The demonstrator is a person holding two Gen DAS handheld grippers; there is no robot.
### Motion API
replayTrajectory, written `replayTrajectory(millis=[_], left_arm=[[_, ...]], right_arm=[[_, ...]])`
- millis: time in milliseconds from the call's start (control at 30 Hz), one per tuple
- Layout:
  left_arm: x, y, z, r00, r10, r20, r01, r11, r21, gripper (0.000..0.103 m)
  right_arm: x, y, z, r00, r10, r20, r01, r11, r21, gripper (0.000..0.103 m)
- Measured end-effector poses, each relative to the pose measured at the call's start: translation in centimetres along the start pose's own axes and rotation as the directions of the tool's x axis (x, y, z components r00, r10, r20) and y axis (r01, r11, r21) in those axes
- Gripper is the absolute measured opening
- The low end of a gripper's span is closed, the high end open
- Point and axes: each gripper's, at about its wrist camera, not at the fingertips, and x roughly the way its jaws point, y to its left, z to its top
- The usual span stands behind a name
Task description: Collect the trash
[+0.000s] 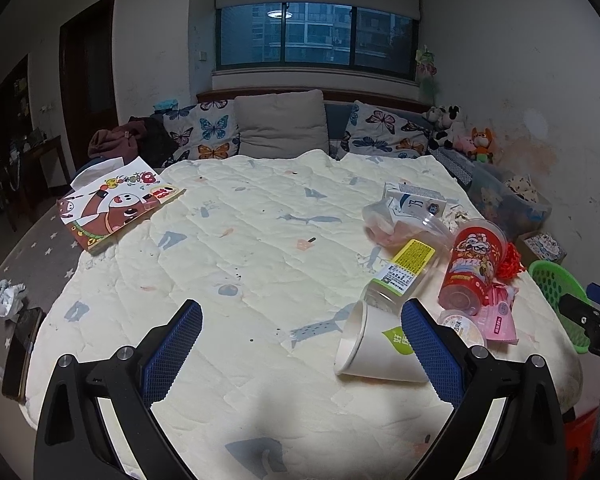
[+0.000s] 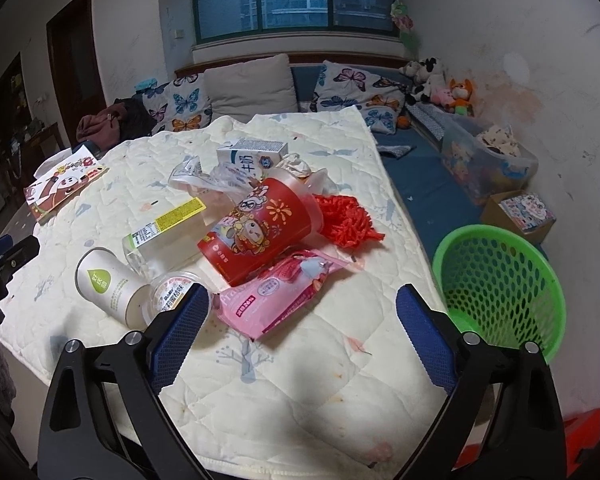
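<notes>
Both hand-held grippers hang wide with nothing between the pads: the left hand-held gripper point(image 1: 302, 338) over bare quilt point(image 1: 228, 248), the right hand-held gripper point(image 2: 302, 320) just short of the pink wrapper point(image 2: 278, 294). Trash lies heaped on the quilt: red printed cup point(image 2: 260, 228) on its side atop the wrapper, white paper cup point(image 2: 108, 284) tipped over, clear bottle point(image 2: 168, 236), milk carton point(image 2: 252, 156), small sealed tub point(image 2: 172, 286). The green basket point(image 2: 500, 280) sits off the quilt's right edge, apart from the heap.
</notes>
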Motion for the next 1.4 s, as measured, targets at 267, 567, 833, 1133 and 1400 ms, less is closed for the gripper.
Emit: replayTrajectory(millis=[267,567,833,1133,1400], left_arm=[[0.7,-0.6,-0.7,0.993,-0.11,-0.036,0.112,0.992,0.05,0.094],[5.3,-0.9,-1.8,0.929,-0.314,-0.193,0.328,0.944,0.043,0.068],[7.7,0.1,-2.1,0.857,-0.451,-0.249,0.465,0.886,-0.006,0.058],[7.7,0.3,-2.4,0.78,-0.568,-0.262,0.585,0.811,-0.015,0.024],[5.9,0.1,-3.2,0.771,-0.59,-0.241,0.606,0.795,-0.008,0.01]], right_arm=[[0.8,1.4,-0.5,0.998,0.064,-0.016,-0.065,0.997,-0.035,0.089],[0.7,1.1,-1.0,0.997,0.069,-0.027,-0.07,0.997,-0.032,0.088],[1.1,1.1,-1.7,0.997,0.053,-0.051,-0.055,0.998,-0.037,0.088],[1.3,1.0,-1.9,0.998,0.028,-0.06,-0.03,0.999,-0.026,0.087],[1.7,1.6,-2.1,0.996,0.04,-0.076,-0.042,0.999,-0.033,0.087]])
